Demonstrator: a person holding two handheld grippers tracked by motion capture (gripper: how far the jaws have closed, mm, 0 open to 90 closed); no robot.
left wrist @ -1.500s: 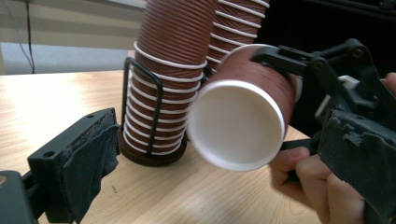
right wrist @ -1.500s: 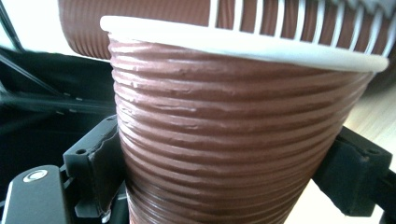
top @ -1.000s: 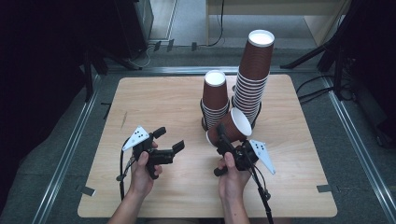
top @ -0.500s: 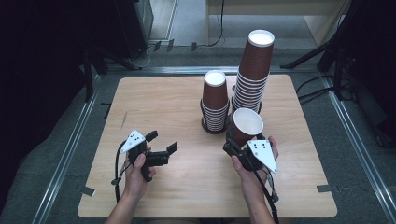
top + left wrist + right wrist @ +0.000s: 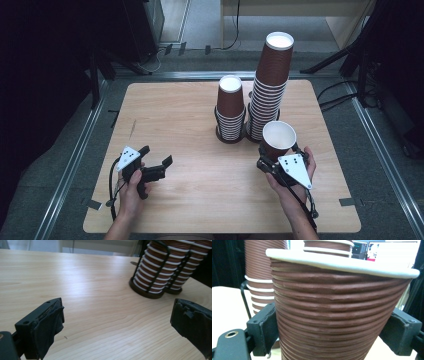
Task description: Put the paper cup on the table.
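Workpiece: single brown ribbed paper cup (image 5: 278, 139), white inside, mouth up and tilted slightly toward the camera in the high view.
Location: held clear above the table (image 5: 200, 200) at its right front, just in front of the tall cup stack (image 5: 269, 95); apart from the short cup stack (image 5: 230, 111).
Right gripper (image 5: 272, 161): jaws closed on the cup's lower body, one pad on each side; the right gripper view shows both pads pressed against the ribbed wall (image 5: 332, 322).
Left gripper (image 5: 159, 169): jaws spread wide, nothing between them; it hovers low over the table's left front, well apart from both stacks.
Weight: judged very light; an empty paper cup loads the grip hardly at all.
Stiffness: judged soft-walled; the body will oval or crease under excess squeeze. The rolled rim (image 5: 342, 263) is the stiffest part.
Surface: the ribs give the pads purchase, so slip risk is judged low at moderate force.
Grip zone: mid to lower body, jaws across the diameter, as held now. Avoid pinching the rim alone, which may buckle it.
Taper: the cup narrows downward, so a loose grip could let it slide up out of the jaws.
Stacks: both sit in black wire holders (image 5: 150, 287); a nudge from the held cup may rock the tall one.
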